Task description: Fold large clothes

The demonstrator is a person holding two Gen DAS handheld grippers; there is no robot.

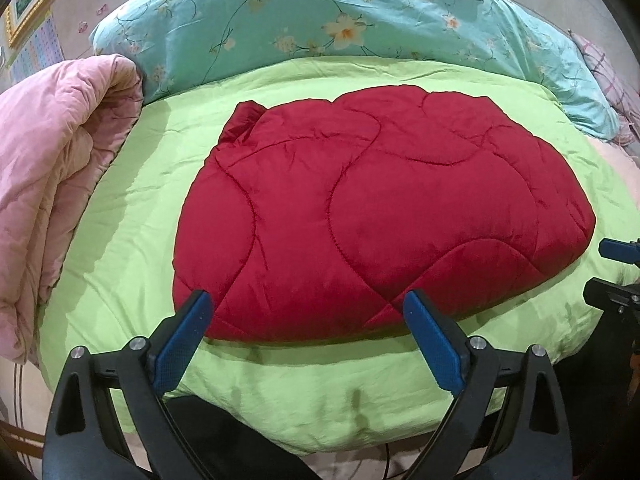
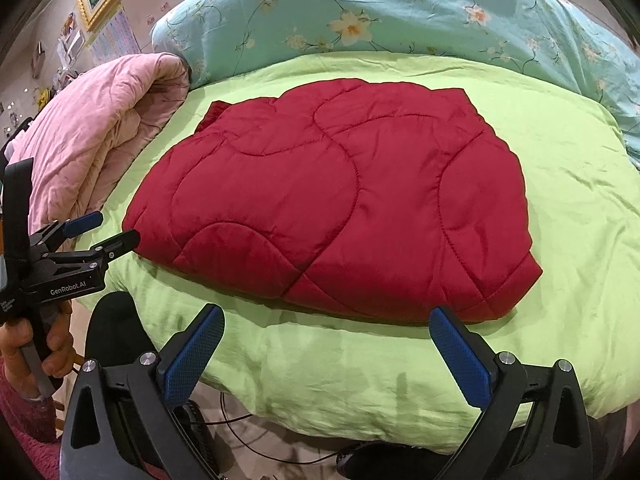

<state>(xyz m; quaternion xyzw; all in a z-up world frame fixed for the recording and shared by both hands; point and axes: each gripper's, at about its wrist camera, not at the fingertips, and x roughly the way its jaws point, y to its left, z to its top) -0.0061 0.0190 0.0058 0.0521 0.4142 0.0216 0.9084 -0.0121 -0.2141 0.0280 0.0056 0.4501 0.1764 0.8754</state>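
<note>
Holding both grippers with jaws apart and gripping nothing, you have the left gripper (image 1: 307,305) and right gripper (image 2: 327,319) at the bottom of each frame, while the folded red quilt (image 1: 376,216) lies mid-frame on the green sheet (image 1: 132,248).

A bed is seen covered by a lime-green sheet (image 1: 128,240), on which a folded red quilted jacket (image 1: 380,216) is laid flat, flanked by a rolled pink quilt (image 1: 60,152) and a floral turquoise duvet (image 1: 320,12).
</note>
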